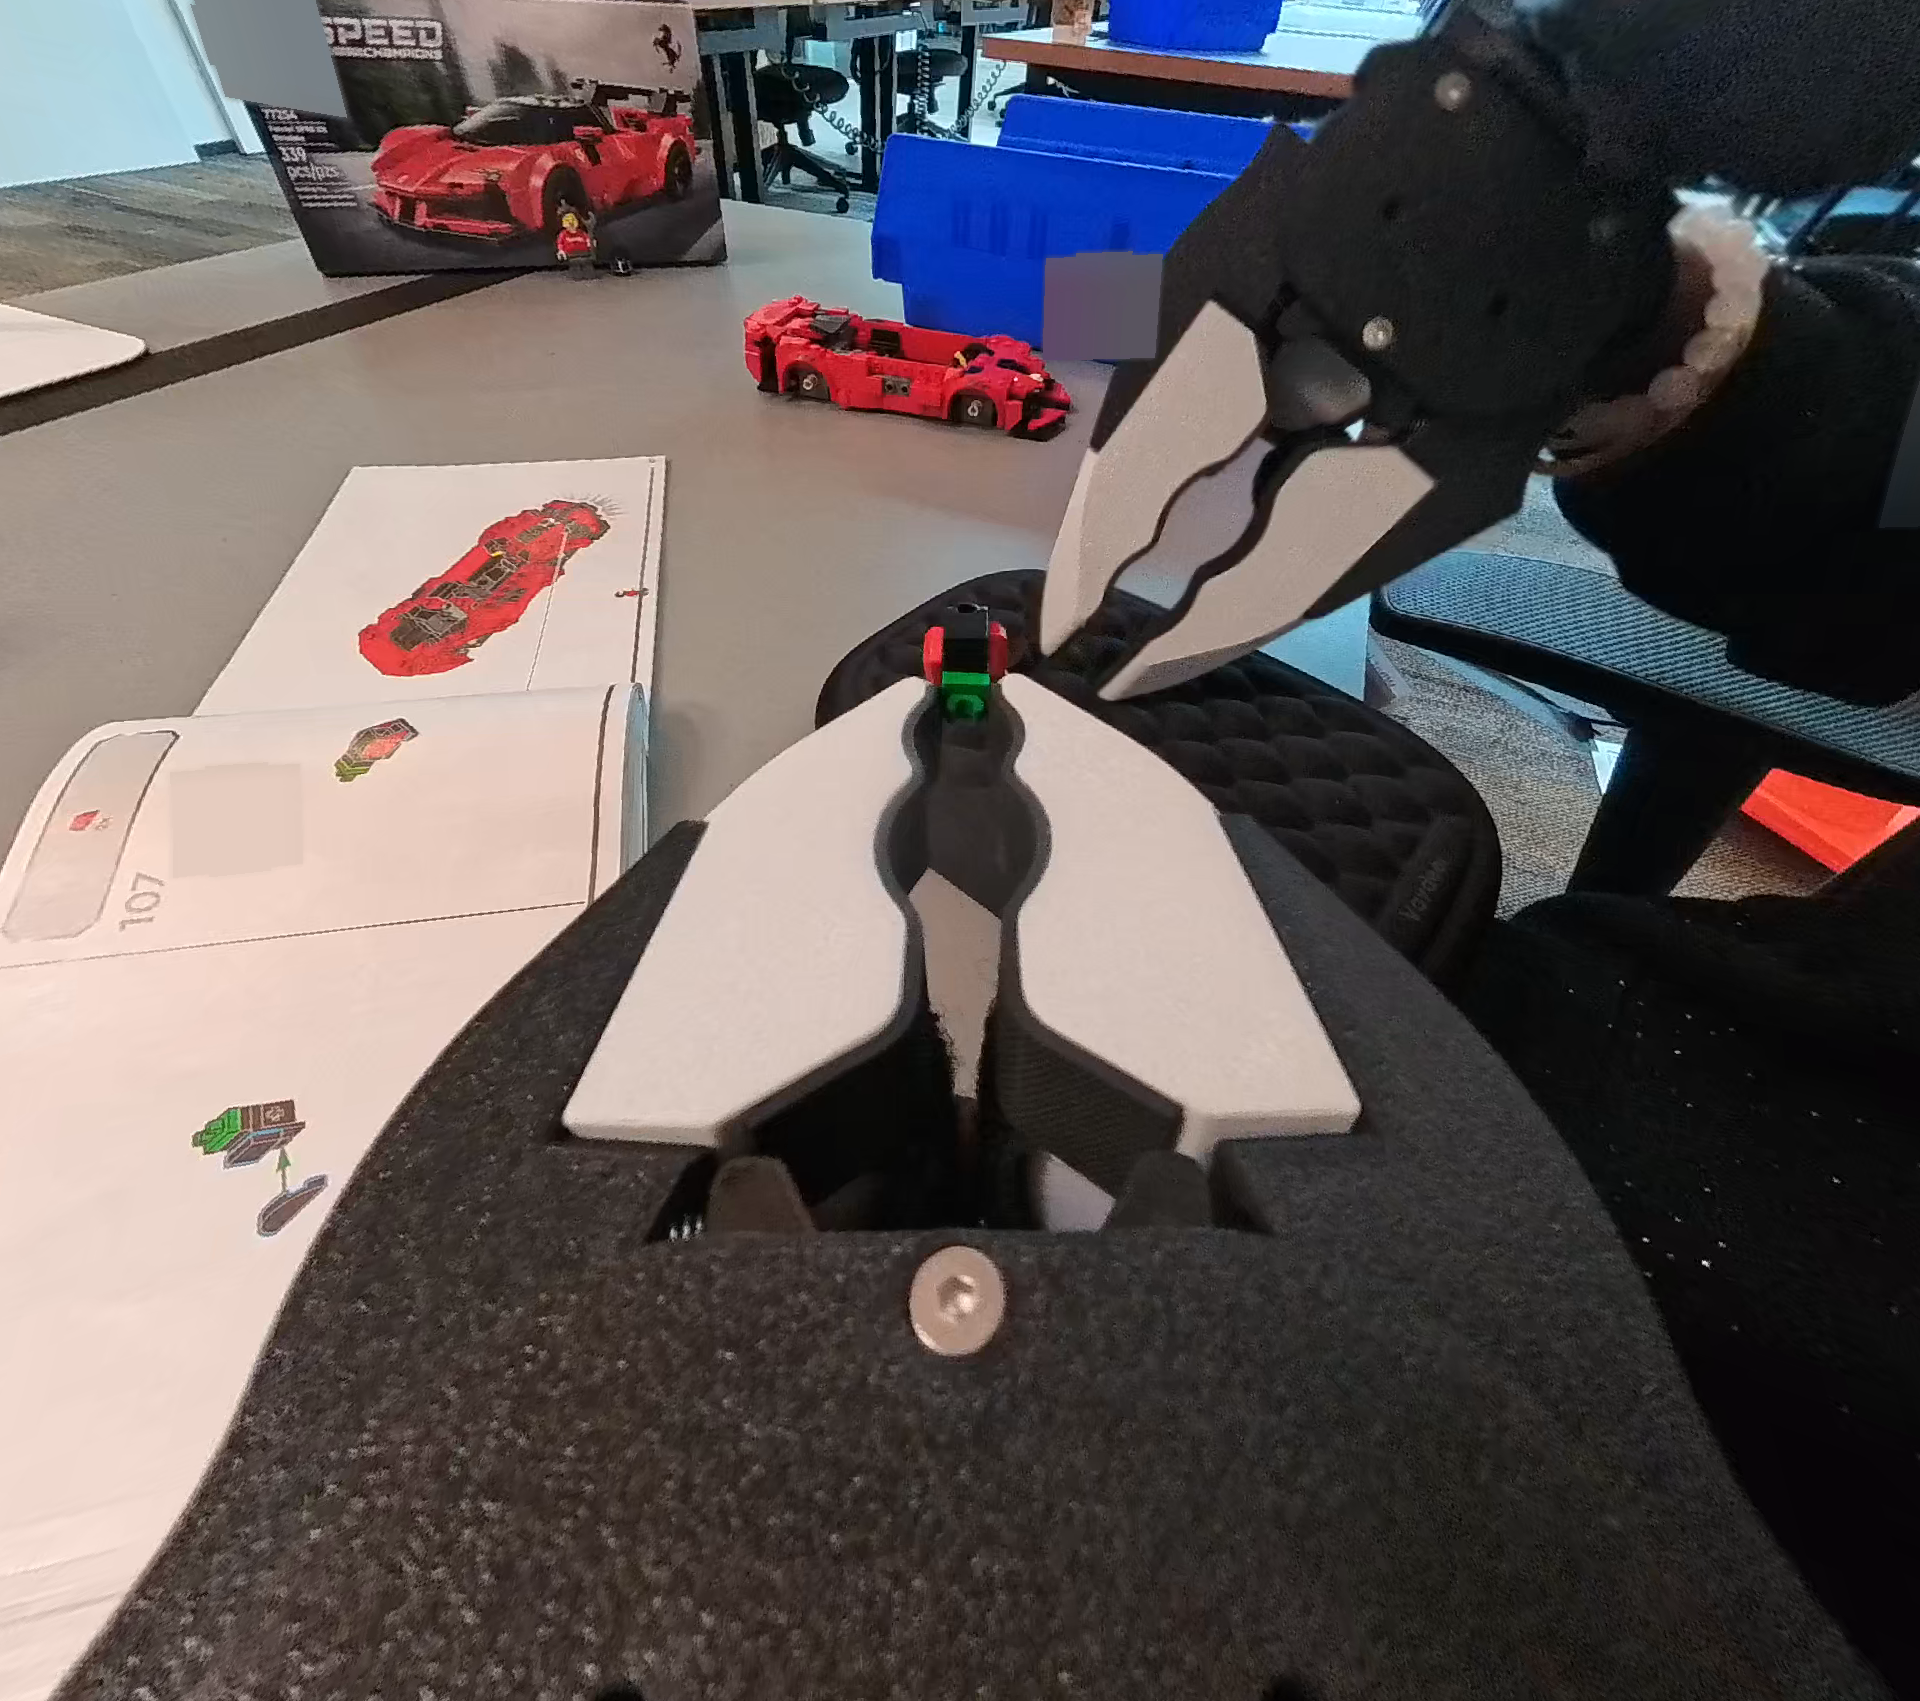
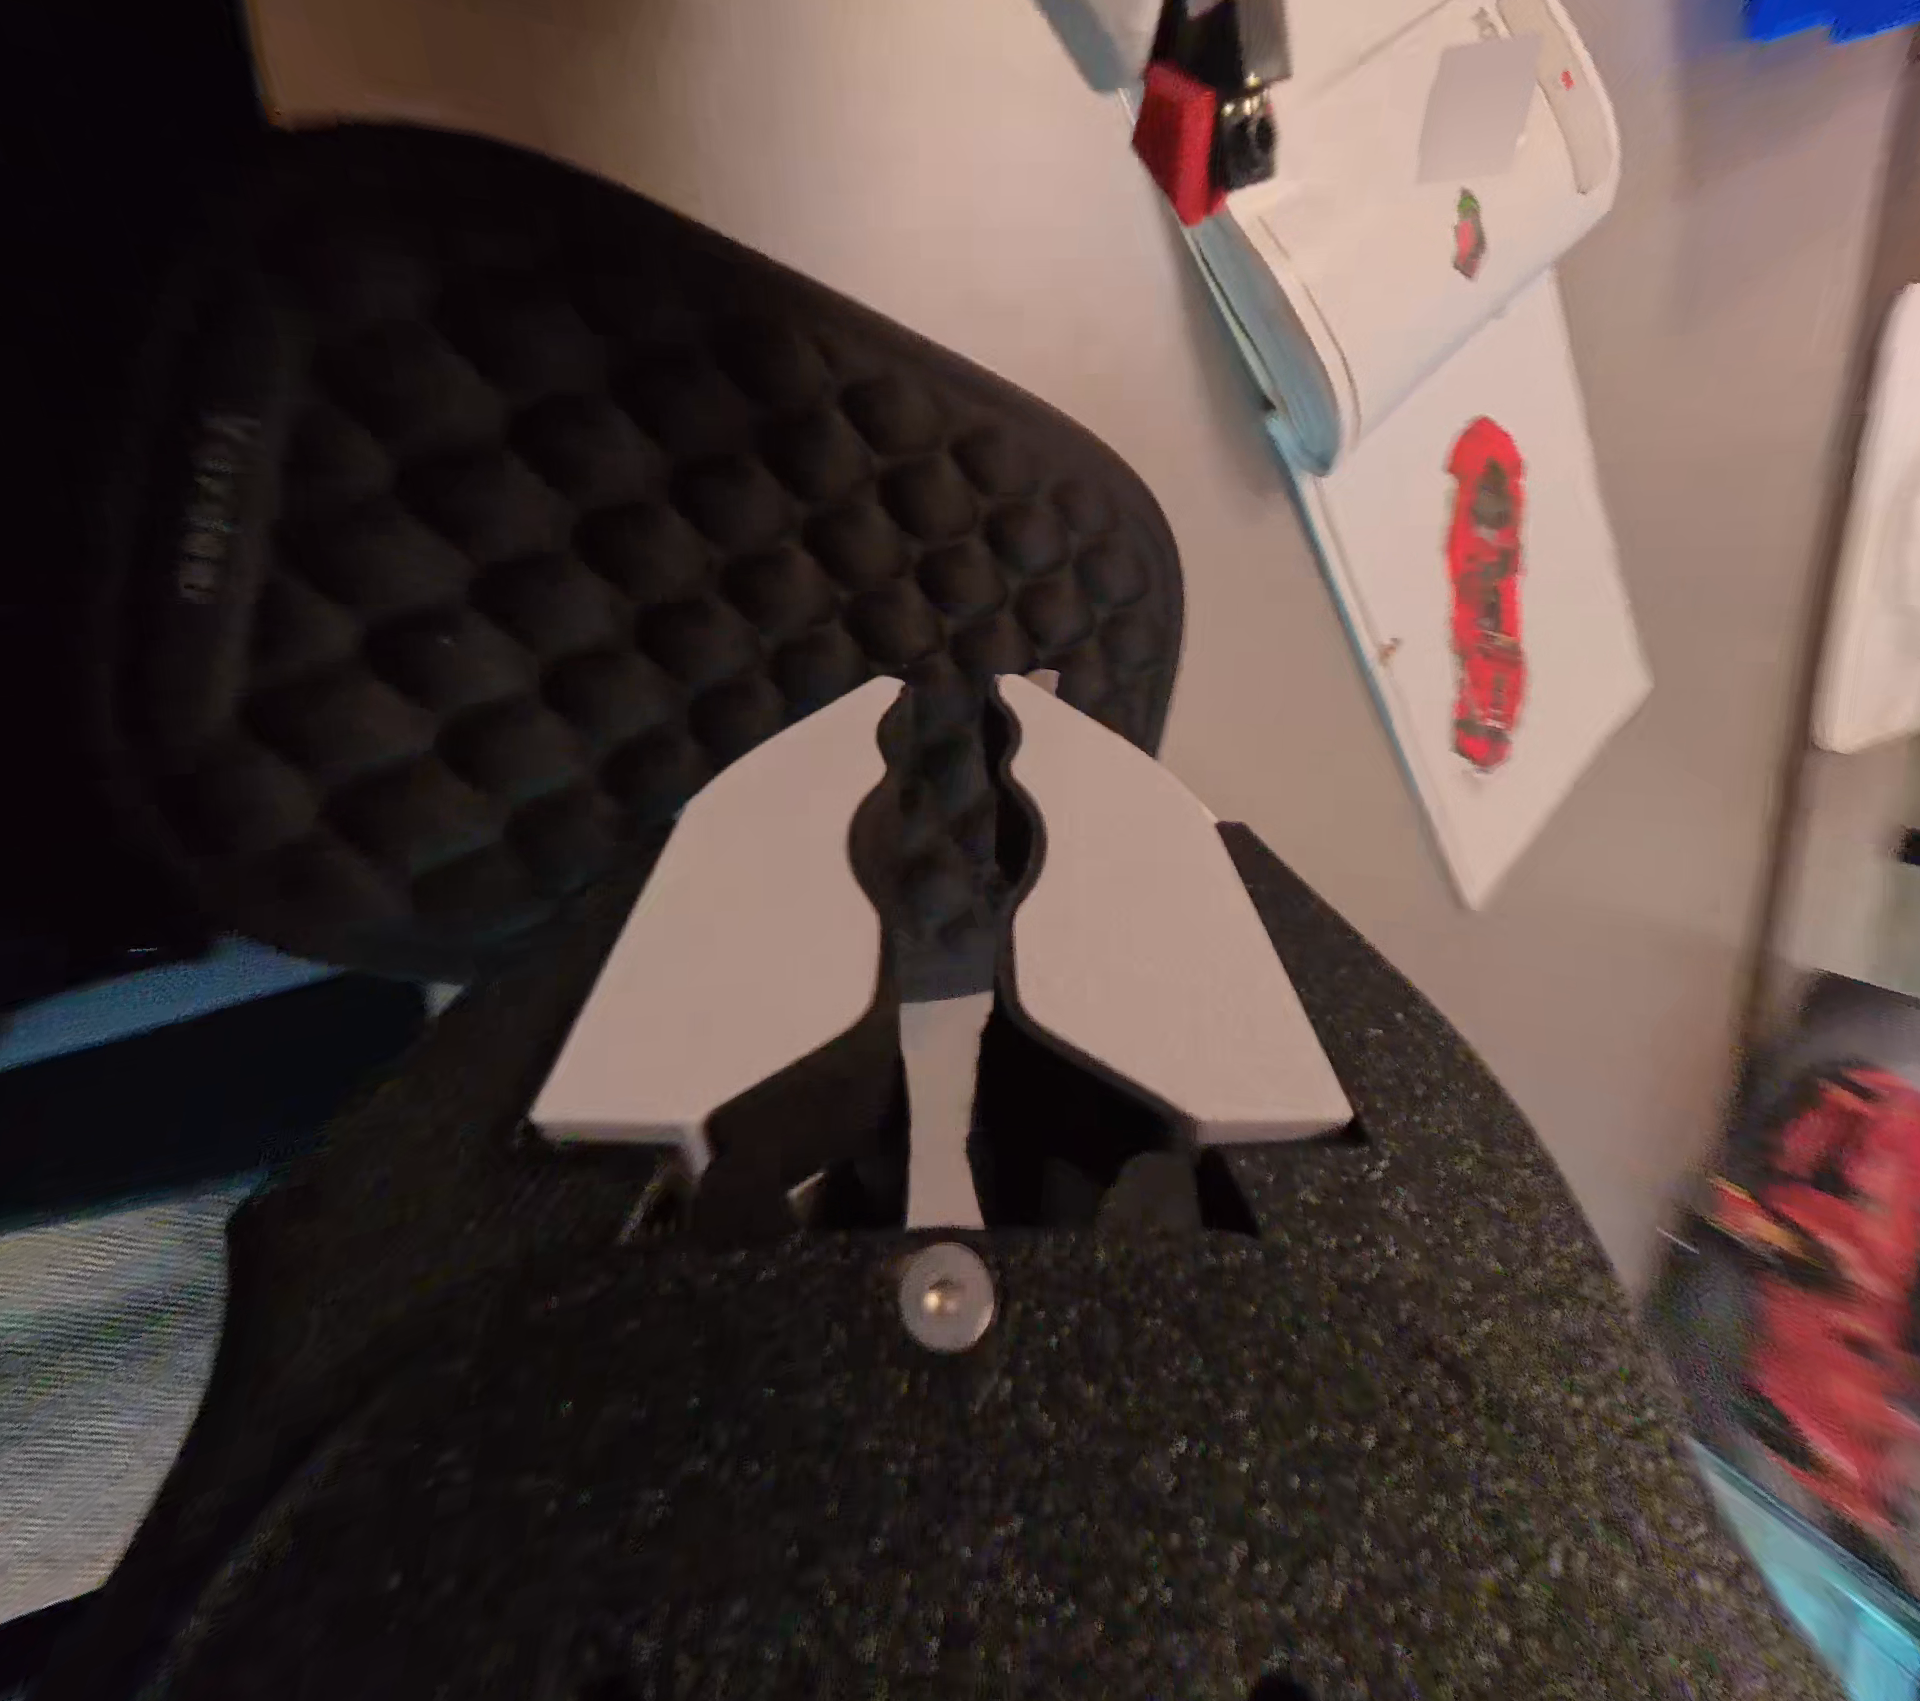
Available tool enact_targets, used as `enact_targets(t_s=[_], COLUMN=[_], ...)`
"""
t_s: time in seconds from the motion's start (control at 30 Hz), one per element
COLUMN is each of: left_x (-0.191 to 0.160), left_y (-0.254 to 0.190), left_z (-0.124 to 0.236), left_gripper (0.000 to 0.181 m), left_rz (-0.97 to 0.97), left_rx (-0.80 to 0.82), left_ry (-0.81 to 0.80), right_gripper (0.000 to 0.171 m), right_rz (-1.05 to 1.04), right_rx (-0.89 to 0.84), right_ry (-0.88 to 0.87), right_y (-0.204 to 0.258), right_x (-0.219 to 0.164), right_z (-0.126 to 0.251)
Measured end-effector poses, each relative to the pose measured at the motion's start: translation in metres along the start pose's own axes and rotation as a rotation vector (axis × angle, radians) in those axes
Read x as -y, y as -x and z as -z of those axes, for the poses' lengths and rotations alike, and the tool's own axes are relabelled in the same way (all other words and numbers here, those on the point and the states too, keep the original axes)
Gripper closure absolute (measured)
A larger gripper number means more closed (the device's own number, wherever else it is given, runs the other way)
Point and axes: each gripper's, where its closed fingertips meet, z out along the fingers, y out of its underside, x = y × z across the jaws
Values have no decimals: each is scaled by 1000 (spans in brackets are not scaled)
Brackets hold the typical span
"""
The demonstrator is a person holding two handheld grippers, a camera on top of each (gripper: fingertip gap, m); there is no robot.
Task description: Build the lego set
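My left gripper (image 1: 964, 695) pinches small red, black and green brick sub-assembly (image 1: 964, 659). My right gripper (image 1: 1081, 664), two o'clock of it, nearly closed, empty. Red brick car (image 1: 904, 368), eleven o'clock on grey table (image 1: 312, 425), largely built, wheels missing. Open instruction booklet (image 1: 343, 820) at nine o'clock. Sub-assembly not yet attached.

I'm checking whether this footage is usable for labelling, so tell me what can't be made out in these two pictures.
- Small red, black and green brick assembly: left wrist view, lower part hidden between the left tongs.
- Right tongs: right wrist view, dark quilted black cushion behind; any small piece held cannot be told.
- Partly built red toy car: right wrist view, blurred, cut by the edge.
- Open white instruction booklet: left wrist view, cut by the left edge.
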Motion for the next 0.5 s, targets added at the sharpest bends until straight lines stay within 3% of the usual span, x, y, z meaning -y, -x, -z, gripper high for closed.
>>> enact_targets(t_s=[0.1, 0.23, 0.37, 0.5], left_x=[0, 0, 0, 1], left_y=[-1, -3, -9, -12], left_z=[0, 0, 0, 1], left_gripper=[174, 174, 174, 174], left_rz=[5, 9, 27, 35], left_rx=[-9, -32, -81, -119], left_ry=[-1, 0, 0, -12], right_gripper=[154, 164, 154, 143], right_rz=[-122, -164, 124, 311], right_rx=[144, 251, 330, 538], right_ry=[-154, -312, -361, -269], right_y=[6, -10, -20, -19], right_x=[8, 3, -6, -1], right_z=[11, 24, 22, 14])
